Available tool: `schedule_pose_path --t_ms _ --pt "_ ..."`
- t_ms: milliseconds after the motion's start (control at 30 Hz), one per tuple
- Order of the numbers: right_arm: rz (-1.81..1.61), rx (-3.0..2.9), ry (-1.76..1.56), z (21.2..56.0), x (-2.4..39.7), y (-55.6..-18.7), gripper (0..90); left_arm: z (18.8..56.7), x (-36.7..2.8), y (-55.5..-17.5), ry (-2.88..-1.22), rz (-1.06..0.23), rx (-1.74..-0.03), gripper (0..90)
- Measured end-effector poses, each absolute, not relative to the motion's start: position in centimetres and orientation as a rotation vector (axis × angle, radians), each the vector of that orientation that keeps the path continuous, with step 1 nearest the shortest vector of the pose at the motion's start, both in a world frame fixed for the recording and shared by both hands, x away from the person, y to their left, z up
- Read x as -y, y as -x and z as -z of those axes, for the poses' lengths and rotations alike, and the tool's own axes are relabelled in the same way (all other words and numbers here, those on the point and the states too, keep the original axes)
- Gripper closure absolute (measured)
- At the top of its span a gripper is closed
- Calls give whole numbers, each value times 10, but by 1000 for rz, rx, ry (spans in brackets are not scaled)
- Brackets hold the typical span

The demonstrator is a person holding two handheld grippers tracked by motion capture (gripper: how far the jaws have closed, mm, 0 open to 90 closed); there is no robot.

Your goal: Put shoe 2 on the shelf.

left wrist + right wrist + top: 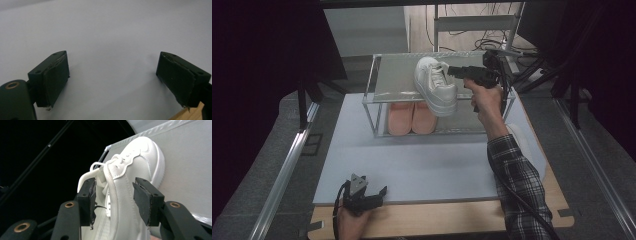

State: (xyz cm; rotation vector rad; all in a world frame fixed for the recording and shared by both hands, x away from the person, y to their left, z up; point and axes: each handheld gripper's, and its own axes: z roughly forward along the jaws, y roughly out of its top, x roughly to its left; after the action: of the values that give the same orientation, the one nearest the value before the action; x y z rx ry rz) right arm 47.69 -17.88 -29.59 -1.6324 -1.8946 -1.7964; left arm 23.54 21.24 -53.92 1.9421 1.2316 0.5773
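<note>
Right now the biggest thing is the table (427, 200), its pale sheet (412, 160) spread under everything. Toward the far side of that sheet stands the wire rack (374, 117), a two-level frame with a flat grey top shelf (394, 75). This rack is the landmark for the rest.

On the top shelf of the rack, at its right half, sits a white sneaker (435, 86); seen from above, one end juts past the shelf's front edge. On the rack's lower level, below and a little left of the sneaker, a pair of pink slippers (411, 118) lie side by side.

A person's arm in a plaid sleeve (517, 185) reaches up along the right side of the rack, holding the right gripper (113, 200) level at the sneaker. Its jaws stand apart on either side of the sneaker's laced upper, and neither pad presses on the shoe.

Well in front of the rack, at the near edge of the sheet, the left gripper (112, 75) rests in the other hand with its jaws wide apart, nothing but the sheet between them.
</note>
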Motion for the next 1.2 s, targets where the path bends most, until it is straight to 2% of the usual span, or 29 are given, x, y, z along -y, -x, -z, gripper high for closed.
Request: schedule_pose_path --t_ms 300,367,667,967,1200 --pt "1824 1927 1601 292 196 -463 513 539 -212 -235 -1941 -579 -1232 110" --pt "1833 1944 1562 294 204 -457 587 539 -212 -235 -1940 -580 -1232 110" --pt "1832 2020 1500 307 220 -433 691 539 -212 -235 -1939 -581 -1232 110" --pt "1832 2087 1384 323 219 -405 866 540 -212 -235 -1937 -581 -1233 111" --pt "1837 2113 1313 335 213 -388 891 540 -212 -235 -1937 -582 -1233 111"
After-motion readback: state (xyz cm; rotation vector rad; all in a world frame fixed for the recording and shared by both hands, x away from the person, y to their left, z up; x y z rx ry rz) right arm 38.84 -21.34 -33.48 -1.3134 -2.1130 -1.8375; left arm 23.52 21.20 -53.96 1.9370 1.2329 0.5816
